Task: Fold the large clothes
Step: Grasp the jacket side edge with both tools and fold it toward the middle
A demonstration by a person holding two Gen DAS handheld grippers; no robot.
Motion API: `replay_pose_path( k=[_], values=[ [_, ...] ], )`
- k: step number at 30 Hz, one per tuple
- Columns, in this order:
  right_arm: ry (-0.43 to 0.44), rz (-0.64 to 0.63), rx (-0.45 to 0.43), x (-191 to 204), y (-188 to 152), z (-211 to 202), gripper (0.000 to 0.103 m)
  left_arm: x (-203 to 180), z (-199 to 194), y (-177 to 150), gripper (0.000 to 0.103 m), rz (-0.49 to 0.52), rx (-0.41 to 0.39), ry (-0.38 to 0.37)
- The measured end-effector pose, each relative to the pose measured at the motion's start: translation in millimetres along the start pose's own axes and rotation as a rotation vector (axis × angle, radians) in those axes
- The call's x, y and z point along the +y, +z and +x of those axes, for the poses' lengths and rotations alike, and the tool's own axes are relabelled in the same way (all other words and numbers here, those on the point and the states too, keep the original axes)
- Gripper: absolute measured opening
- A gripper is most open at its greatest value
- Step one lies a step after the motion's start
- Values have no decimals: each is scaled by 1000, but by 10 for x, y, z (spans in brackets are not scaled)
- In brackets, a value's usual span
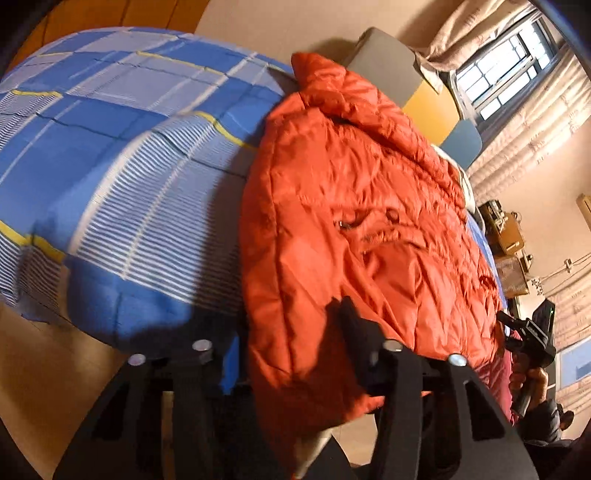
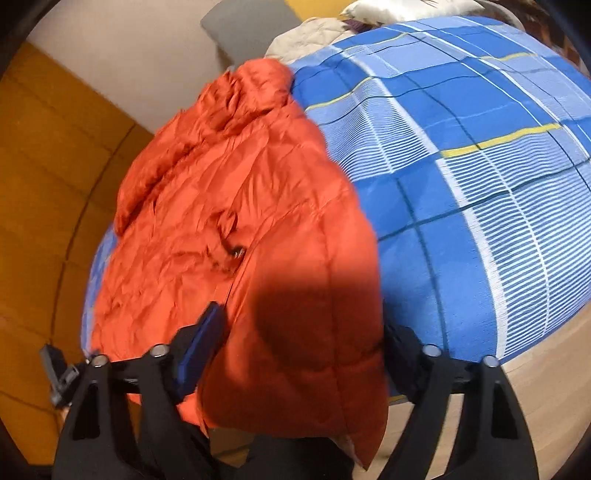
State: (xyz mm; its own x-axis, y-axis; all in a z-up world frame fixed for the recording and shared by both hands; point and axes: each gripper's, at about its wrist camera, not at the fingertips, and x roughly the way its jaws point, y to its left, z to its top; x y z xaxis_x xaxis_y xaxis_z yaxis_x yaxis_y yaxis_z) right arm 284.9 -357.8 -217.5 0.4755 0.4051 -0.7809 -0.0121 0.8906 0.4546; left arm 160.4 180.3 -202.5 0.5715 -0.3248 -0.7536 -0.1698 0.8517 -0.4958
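Note:
An orange quilted down jacket (image 1: 351, 203) (image 2: 240, 192) lies spread along the edge of a bed covered by a blue checked sheet (image 1: 129, 147) (image 2: 461, 166), its hem hanging over the bed's end. My left gripper (image 1: 284, 325) straddles one hem corner: one finger rests on the fabric, the other sits in shadow by the jacket's side edge, with no squeeze showing. My right gripper (image 2: 304, 321) stands wide around the other hem corner, and its blue-padded finger (image 2: 207, 332) lies against the fabric. The right gripper (image 1: 532, 332) also shows at the left wrist view's far right, held in a hand (image 1: 532, 384).
Pale wooden floor (image 2: 546, 369) lies below the bed's end. A grey headboard cushion (image 1: 384, 62) and beige clothing (image 2: 314, 33) sit at the bed's far end. An orange wooden wardrobe (image 2: 37, 184) stands beside the bed. A curtained window (image 1: 506, 66) and shelf boxes (image 1: 506, 232) line the other side.

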Motion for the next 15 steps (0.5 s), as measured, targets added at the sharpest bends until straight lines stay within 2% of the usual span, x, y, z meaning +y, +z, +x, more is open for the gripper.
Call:
replay_pose_path(
  k=[1,3,4,7,10,15],
  values=[
    [-3,-9,4,8,-11,-1,58,-2,7,-3,36,-2,-1,-1],
    [-6,-29,11,17,-34,-11,47,-10,0,-3,21,1,-6,-10],
    [1,-46,14,43,-46,-24,38,-44,-6,-11,18,14,-11,-14],
    [-4,-86,13,102,-55,-75,21,-120,-53,-13,10,53,-17,-14],
    [-5,-122,17,156,-75,-149,16,-133,-152,-15,8,73,-20,-23],
    [9,-167,48,208,-144,-286,13,-57,-338,-74,8,77,-12,-27]
  ],
)
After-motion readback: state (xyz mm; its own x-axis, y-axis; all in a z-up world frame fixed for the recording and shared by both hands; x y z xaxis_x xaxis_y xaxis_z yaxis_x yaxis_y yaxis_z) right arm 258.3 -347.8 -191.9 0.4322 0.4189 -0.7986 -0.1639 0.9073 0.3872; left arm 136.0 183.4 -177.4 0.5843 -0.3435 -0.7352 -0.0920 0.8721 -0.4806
